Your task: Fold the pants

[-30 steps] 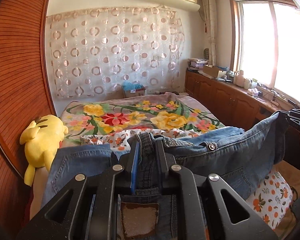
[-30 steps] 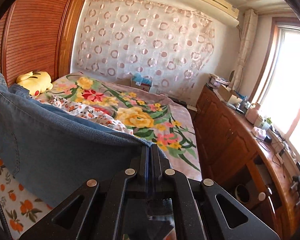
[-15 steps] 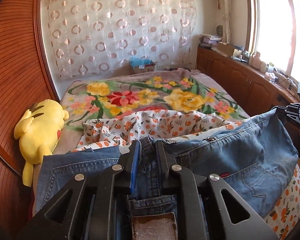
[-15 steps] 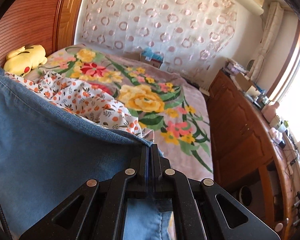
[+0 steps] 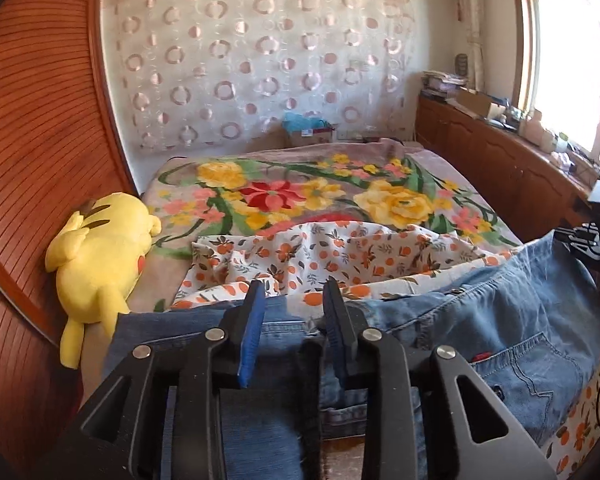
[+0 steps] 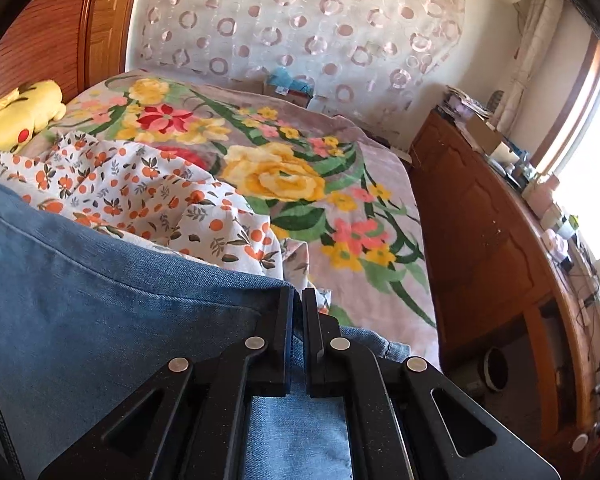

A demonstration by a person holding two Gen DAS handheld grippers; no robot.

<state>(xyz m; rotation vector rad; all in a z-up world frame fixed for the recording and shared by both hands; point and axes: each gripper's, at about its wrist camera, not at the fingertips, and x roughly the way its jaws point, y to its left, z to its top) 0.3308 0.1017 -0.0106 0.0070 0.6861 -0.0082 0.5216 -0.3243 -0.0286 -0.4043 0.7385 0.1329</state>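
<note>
Jeans (image 5: 500, 320) are laid across the near edge of the bed (image 6: 364, 208), over an orange-print sheet (image 5: 340, 252). Left tool (image 5: 294, 300): jaws have just been opening and now stand apart, the waistband lying between the pads with no pressure seen. Right tool (image 6: 295, 300): jaws nearly shut, pinching a denim edge. Risk, as judged: with one side released first, the waistband may slump unevenly or slide off the bed edge, skewing the fold.

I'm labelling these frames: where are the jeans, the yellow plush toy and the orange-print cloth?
jeans (image 5: 532, 320): left wrist view, back-pocket panel.
yellow plush toy (image 5: 100, 256): left wrist view, its body.
orange-print cloth (image 6: 140, 192): right wrist view, rumpled middle.
</note>
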